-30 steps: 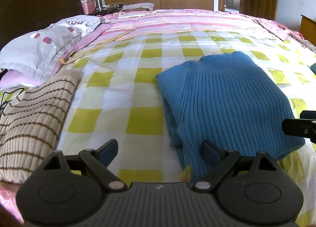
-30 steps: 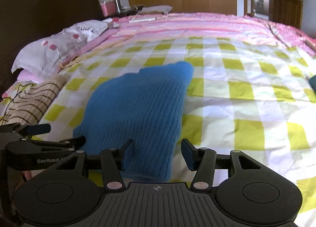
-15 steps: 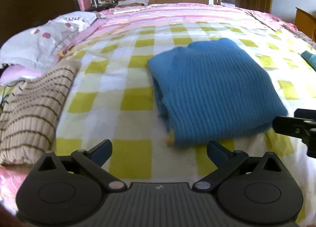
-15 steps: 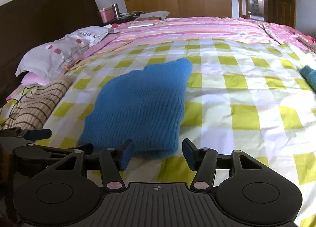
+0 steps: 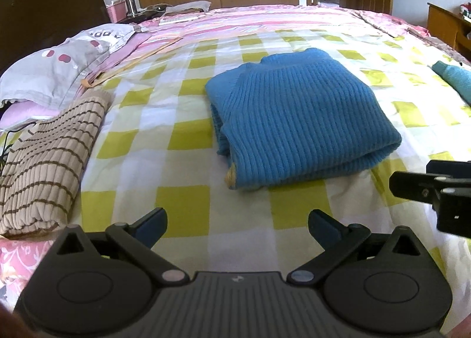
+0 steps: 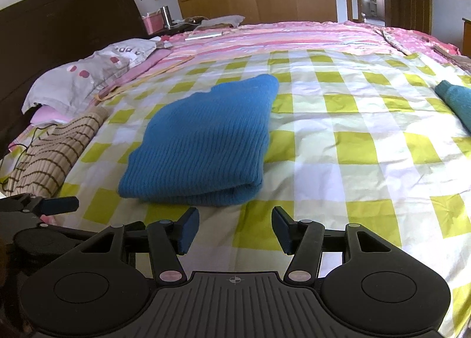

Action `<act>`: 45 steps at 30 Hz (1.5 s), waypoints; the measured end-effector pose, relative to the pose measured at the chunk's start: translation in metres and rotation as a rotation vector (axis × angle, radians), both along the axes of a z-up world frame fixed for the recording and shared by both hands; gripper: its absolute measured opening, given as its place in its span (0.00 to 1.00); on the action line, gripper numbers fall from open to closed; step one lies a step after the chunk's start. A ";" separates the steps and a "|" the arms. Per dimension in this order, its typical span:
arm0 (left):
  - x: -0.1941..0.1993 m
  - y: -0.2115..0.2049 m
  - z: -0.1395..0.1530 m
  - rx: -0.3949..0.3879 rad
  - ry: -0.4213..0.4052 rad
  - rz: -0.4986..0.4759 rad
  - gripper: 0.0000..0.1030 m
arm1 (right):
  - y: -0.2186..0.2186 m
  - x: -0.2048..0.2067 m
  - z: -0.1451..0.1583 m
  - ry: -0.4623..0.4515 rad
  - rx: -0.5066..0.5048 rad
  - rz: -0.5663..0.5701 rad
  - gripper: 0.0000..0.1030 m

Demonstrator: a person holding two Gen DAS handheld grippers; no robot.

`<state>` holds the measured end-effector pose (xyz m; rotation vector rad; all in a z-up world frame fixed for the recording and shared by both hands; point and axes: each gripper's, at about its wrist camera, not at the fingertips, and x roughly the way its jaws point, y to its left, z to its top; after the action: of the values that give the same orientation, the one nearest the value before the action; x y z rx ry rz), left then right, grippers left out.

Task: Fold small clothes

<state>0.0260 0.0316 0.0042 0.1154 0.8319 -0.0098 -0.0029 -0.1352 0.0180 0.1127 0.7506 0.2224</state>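
Observation:
A blue ribbed knit sweater (image 5: 297,120) (image 6: 203,137) lies folded into a neat rectangle on the yellow-and-white checked bedsheet (image 5: 182,137) (image 6: 353,143). My left gripper (image 5: 237,224) hovers open just short of the sweater's near edge, with only sheet between its fingers. Also short of that edge and a little to its right, my right gripper (image 6: 235,230) stands open and holds nothing. The right gripper's tip (image 5: 424,185) shows at the right edge of the left wrist view. In the right wrist view one left gripper finger (image 6: 59,204) juts in from the left.
A folded beige striped knit (image 5: 50,161) (image 6: 53,152) lies at the left beside a grey pillow (image 5: 59,70) (image 6: 88,76). A teal garment (image 5: 454,81) (image 6: 456,102) lies at the far right. A dark headboard (image 6: 59,31) stands at the left, wardrobes and a door behind.
Both grippers have drawn back from the blue sweater toward the near side of the bed. The left fingertip that overlapped the sweater's edge is now clear of it. The sweater stays folded.

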 end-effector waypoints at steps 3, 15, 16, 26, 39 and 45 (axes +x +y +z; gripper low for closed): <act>-0.005 -0.001 0.002 -0.001 -0.009 -0.001 1.00 | 0.001 -0.005 -0.001 -0.002 -0.001 -0.002 0.54; -0.019 -0.004 0.004 -0.004 -0.029 -0.016 1.00 | 0.000 -0.027 -0.004 -0.013 0.007 -0.021 0.55; -0.020 -0.005 0.004 -0.003 -0.029 -0.019 1.00 | 0.000 -0.028 -0.004 -0.014 0.008 -0.022 0.55; -0.026 -0.008 0.005 0.000 -0.036 -0.030 1.00 | 0.000 -0.034 -0.005 -0.020 0.012 -0.025 0.56; -0.026 -0.006 0.004 -0.006 -0.031 -0.020 1.00 | -0.001 -0.037 -0.012 0.008 0.011 -0.054 0.56; -0.028 -0.008 0.005 -0.004 -0.039 -0.029 1.00 | -0.001 -0.036 -0.015 0.017 0.007 -0.061 0.56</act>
<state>-0.0016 0.0238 0.0087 0.1234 0.7912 -0.0362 -0.0388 -0.1360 0.0027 0.1441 0.7625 0.1667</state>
